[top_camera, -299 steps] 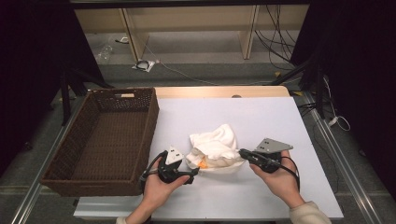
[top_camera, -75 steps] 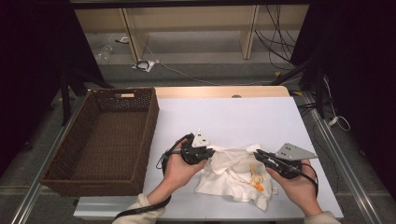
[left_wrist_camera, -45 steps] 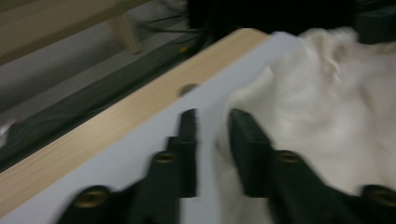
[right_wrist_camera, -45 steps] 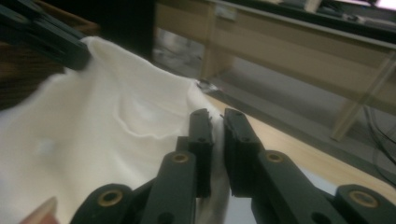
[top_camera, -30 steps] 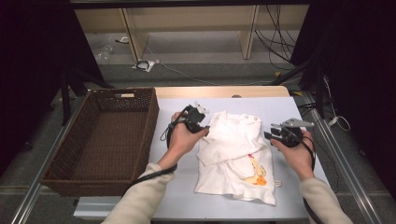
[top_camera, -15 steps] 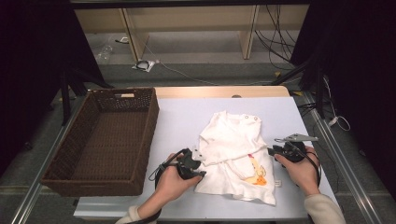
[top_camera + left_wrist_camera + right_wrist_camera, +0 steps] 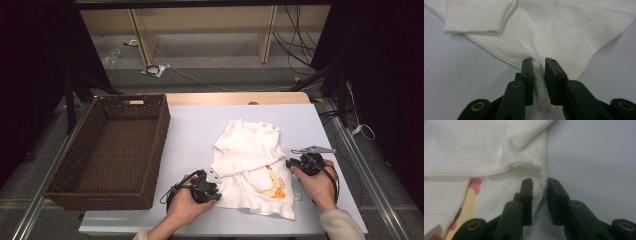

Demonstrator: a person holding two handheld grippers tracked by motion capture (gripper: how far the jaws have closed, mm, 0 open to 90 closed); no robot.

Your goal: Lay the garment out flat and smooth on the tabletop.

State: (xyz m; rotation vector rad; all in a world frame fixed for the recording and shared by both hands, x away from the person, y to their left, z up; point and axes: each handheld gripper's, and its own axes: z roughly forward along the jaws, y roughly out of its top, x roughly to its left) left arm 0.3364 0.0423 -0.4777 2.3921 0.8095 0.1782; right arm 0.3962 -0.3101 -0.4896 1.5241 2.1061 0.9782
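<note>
The left gripper [image 7: 212,189] sits nearest, at about 7 o'clock of the garment [image 7: 252,167], which lies spread on the white table [image 7: 190,130] with its long axis running from 6 to 12 o'clock, collar at the far end. In the left gripper view the jaws stand slightly parted with a pinched ridge of the garment's lower left corner [image 7: 541,82] caught between them, so I judge this one clamped on the cloth. The right gripper [image 7: 295,164] lies a little farther off, at 3 o'clock of the garment, beside the chick print [image 7: 274,186]. Its jaws are a narrow gap apart and straddle the garment's right side edge [image 7: 540,190]; whether they press the cloth or merely flank it I cannot tell. Any fold would likely go along the long axis, toward 12 o'clock. The left hand is nearer the hem. Farther left, at 9 o'clock, stands the basket [image 7: 150,150], well apart from the garment.
</note>
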